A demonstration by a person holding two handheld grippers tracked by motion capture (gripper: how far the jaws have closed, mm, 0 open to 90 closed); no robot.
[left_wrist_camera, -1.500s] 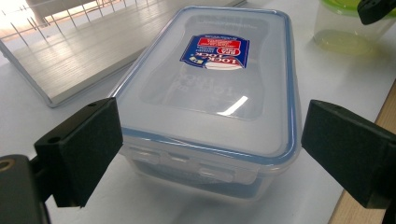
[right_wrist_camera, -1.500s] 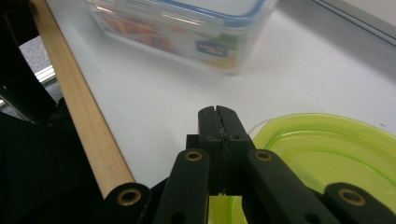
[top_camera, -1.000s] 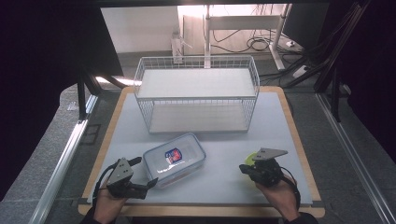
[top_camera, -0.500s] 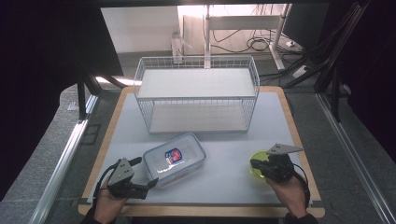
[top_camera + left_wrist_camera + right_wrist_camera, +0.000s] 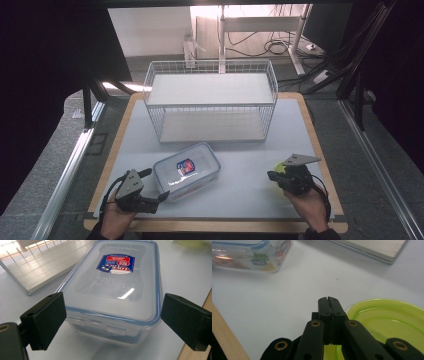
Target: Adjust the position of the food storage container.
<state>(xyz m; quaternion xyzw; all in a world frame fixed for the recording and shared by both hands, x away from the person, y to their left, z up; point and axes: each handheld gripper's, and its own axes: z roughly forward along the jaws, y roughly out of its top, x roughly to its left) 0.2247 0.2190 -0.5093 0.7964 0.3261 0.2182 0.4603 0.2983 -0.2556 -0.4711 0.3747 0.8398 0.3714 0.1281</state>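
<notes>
Box, rigid, slick and light by our guess, sat between our wide-open left gripper; right gripper pinched the green lid.

I work in a lab: my table sits in a dark metal frame, with loose cables and a desk leg on the floor behind.
</notes>
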